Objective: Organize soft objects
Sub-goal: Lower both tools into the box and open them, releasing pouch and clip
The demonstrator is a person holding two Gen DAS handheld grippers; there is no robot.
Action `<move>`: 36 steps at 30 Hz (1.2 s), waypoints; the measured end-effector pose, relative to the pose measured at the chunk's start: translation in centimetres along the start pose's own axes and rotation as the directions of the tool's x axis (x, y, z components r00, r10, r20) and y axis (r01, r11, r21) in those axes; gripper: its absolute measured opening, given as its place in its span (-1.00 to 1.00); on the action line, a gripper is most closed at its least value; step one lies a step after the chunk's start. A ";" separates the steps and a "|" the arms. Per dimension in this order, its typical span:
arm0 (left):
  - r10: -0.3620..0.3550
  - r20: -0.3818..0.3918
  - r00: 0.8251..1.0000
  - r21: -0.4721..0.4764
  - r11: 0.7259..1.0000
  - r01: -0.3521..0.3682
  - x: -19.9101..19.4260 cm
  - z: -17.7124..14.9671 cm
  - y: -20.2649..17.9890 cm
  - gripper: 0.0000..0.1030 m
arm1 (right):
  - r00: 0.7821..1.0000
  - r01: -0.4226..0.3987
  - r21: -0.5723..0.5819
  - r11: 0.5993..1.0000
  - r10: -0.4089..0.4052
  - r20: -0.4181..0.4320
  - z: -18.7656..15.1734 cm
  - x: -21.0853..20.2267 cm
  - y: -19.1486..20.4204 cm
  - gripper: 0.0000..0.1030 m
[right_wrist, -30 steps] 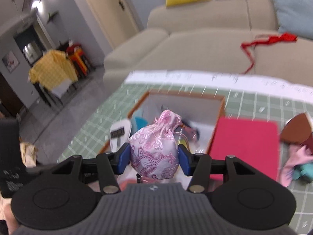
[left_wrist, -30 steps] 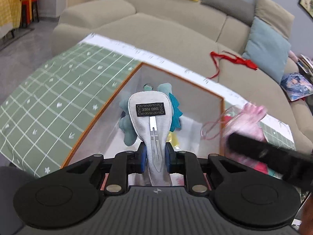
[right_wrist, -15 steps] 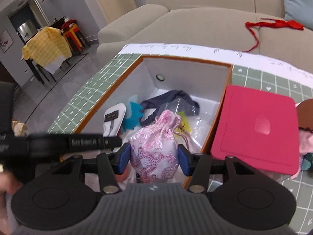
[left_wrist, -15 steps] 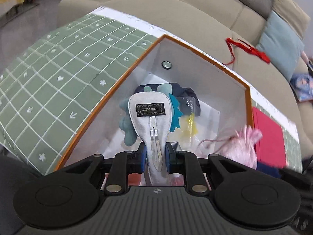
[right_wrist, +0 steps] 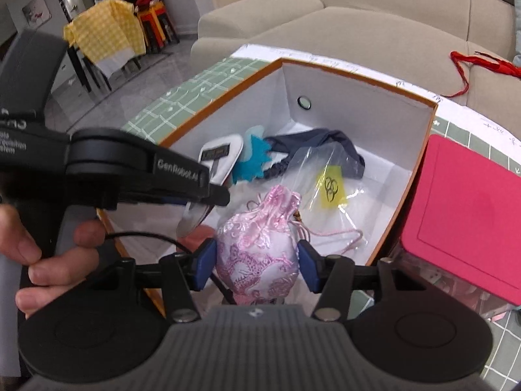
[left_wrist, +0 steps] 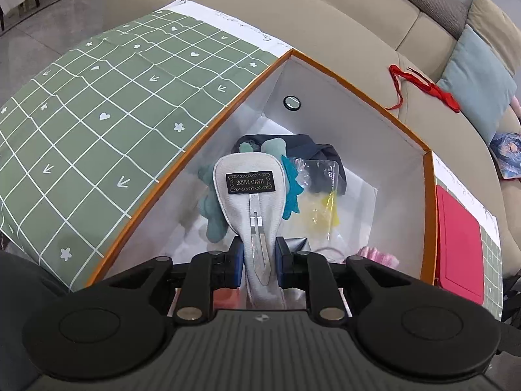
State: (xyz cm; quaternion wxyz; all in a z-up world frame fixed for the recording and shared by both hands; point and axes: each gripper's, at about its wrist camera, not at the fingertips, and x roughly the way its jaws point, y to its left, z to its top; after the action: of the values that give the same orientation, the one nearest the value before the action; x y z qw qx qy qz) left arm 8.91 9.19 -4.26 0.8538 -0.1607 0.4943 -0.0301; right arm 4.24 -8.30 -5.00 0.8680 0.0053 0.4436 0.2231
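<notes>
Both loads hang over the orange-rimmed box, the left claw clamping the felt hair clip, the right claw gripping the pink pouch; releasing them inside seems next.

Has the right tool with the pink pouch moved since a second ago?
Yes. The right tool carried the pink pouch forward and down, over the orange box.

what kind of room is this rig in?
Most likely a home living room: a beige sectional sofa with a blue cushion, and a low table under a green grid cloth holding the orange-rimmed box.
</notes>
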 end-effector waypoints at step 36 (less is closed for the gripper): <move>-0.177 0.151 0.973 -0.236 0.949 0.209 -1.3 0.2 2.4 0.86 | 0.992 0.088 -0.138 0.987 -0.074 0.104 -0.5 -3.2 1.5 0.58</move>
State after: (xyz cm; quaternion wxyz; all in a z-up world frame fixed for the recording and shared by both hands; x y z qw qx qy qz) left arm 8.15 11.81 -3.81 0.8494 -0.3164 0.4205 -0.0405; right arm 1.67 -8.34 -2.60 0.8953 -0.0637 0.3833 0.2181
